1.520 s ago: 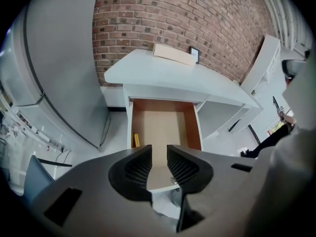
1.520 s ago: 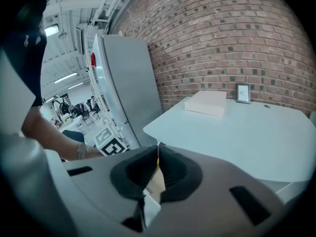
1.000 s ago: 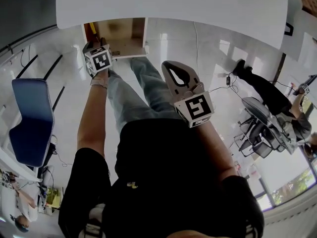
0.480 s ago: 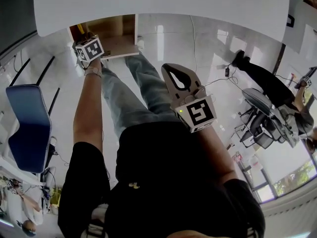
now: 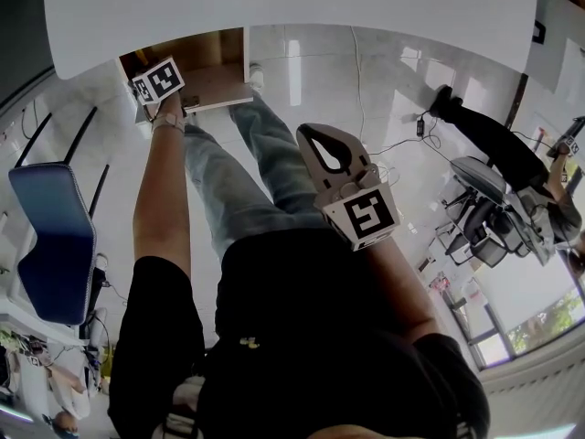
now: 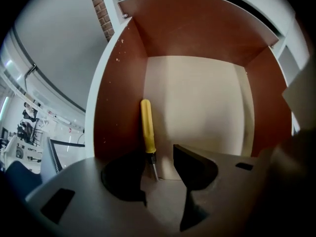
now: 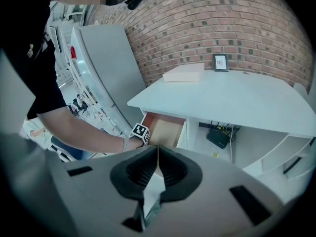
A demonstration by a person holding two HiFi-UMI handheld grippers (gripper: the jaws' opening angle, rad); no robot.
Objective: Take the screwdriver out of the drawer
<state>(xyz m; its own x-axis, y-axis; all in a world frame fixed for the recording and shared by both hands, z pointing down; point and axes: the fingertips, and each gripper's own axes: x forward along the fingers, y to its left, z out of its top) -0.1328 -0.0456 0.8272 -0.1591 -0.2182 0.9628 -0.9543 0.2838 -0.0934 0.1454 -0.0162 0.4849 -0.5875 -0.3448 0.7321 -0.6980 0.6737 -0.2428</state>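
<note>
– While the right gripper (image 5: 311,133) hangs close in front of the person's dark shirt, what are its jaws doing?

– They are pressed together, tip to tip, with nothing between them. Its own view looks past them across the room at the desk (image 5: 292,7).

– And the left side?

– A blue chair (image 5: 55,236) stands on the glossy floor to the person's left. The left arm (image 5: 160,208) is stretched out away from the body. The left gripper (image 6: 158,169) is at the open drawer (image 6: 118,98) under the left end of the desk, and its jaws are spread.

– Where is the screwdriver (image 6: 147,127)?

– It lies inside the drawer, on the pale bottom along the red-brown left wall. The yellow handle points to the far end and the metal shaft points toward the gripper. The shaft's tip shows in the gap between the spread jaws, closer to the left one. Neither jaw is closed on it, and whether either touches it cannot be told.

– What lies beyond?

– A black device (image 7: 218,137) with cables sits under the desk, right of the drawer. On the white top, toward the far edge, a flat pale box (image 7: 183,73) rests with a small framed picture (image 7: 220,62) just to its right. Behind both is a brick wall (image 7: 222,23), and a tall grey cabinet (image 7: 106,68) stands left of the desk.
</note>
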